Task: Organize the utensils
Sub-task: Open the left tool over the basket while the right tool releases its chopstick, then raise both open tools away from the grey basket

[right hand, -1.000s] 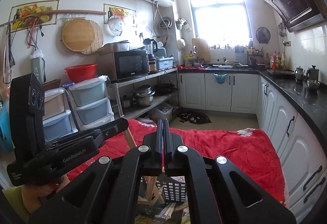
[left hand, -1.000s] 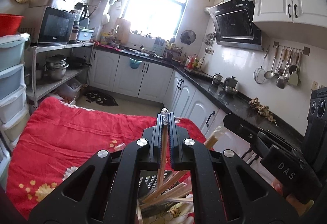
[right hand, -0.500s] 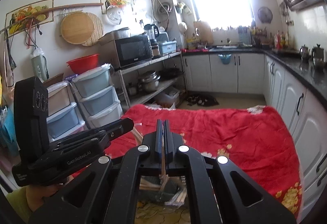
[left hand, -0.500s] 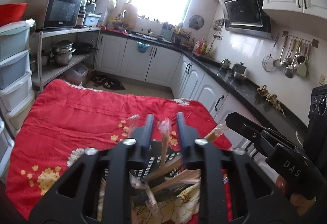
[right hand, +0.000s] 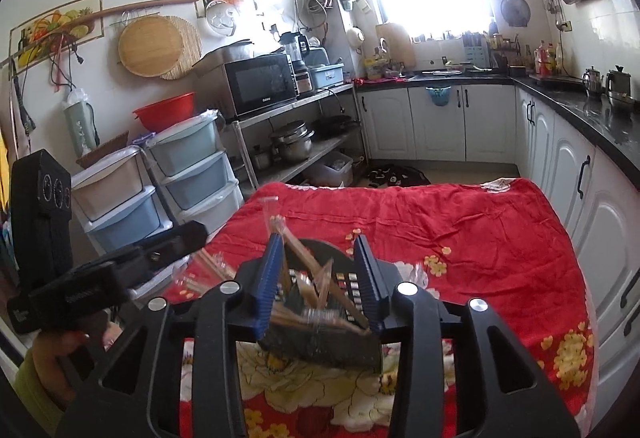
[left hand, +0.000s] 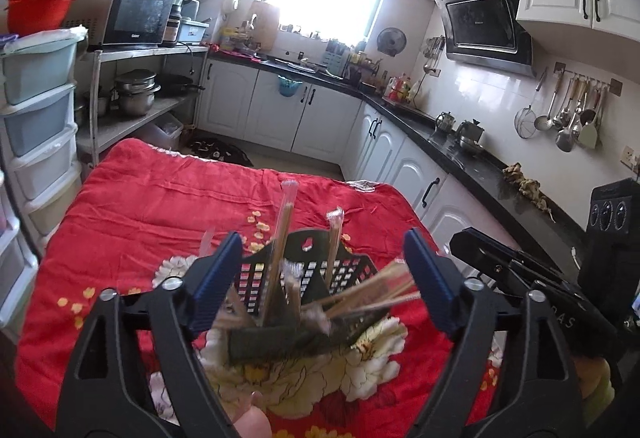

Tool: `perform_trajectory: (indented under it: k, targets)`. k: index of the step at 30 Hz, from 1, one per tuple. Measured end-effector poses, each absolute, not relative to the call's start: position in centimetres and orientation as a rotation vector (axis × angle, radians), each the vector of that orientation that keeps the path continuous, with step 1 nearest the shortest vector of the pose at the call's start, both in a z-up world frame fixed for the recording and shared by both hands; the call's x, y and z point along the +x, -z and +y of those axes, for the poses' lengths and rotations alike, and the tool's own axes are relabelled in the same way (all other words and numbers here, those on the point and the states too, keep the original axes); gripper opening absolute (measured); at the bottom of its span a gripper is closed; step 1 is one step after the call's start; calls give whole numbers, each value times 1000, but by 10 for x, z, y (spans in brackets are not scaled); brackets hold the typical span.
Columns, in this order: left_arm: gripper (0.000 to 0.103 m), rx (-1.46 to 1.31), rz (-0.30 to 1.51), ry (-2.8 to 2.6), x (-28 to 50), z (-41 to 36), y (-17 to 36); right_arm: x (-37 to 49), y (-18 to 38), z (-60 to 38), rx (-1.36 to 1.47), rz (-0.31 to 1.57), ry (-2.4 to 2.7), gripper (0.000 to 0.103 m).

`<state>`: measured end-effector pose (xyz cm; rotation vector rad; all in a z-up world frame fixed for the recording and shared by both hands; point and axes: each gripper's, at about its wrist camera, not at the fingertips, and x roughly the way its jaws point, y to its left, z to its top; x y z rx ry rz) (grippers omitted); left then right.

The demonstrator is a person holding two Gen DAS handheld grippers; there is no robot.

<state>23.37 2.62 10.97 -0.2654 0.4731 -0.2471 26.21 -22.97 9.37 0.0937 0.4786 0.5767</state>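
Your left gripper (left hand: 322, 258) and right gripper (right hand: 318, 272) have just been opening, empty, over the basket (left hand: 352, 270); leaning chopsticks (left hand: 368, 298) could tip out if nudged.

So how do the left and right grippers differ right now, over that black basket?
The left gripper stands wide, its jaws spanning most of the black basket; the right gripper is only partly open, a narrower gap. Both have just been opening. Wrapped chopsticks show between both pairs of jaws, but neither pair presses on them. Shared: blue pads, both aimed down at the basket on the red cloth.
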Motion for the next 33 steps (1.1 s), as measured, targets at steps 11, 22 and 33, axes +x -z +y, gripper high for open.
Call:
perform_trajectory:
  k: [11, 22, 33]
  targets:
    - [92, -242, 505, 217, 190, 29, -83, 216, -75, -241, 72, 478, -584, 59]
    - [92, -258, 587, 170, 167, 36, -27, 188, -30, -246, 29, 524, -540, 80]
    - [92, -210, 542, 115, 148, 31, 7, 176, 20, -253, 70, 529, -467, 91]
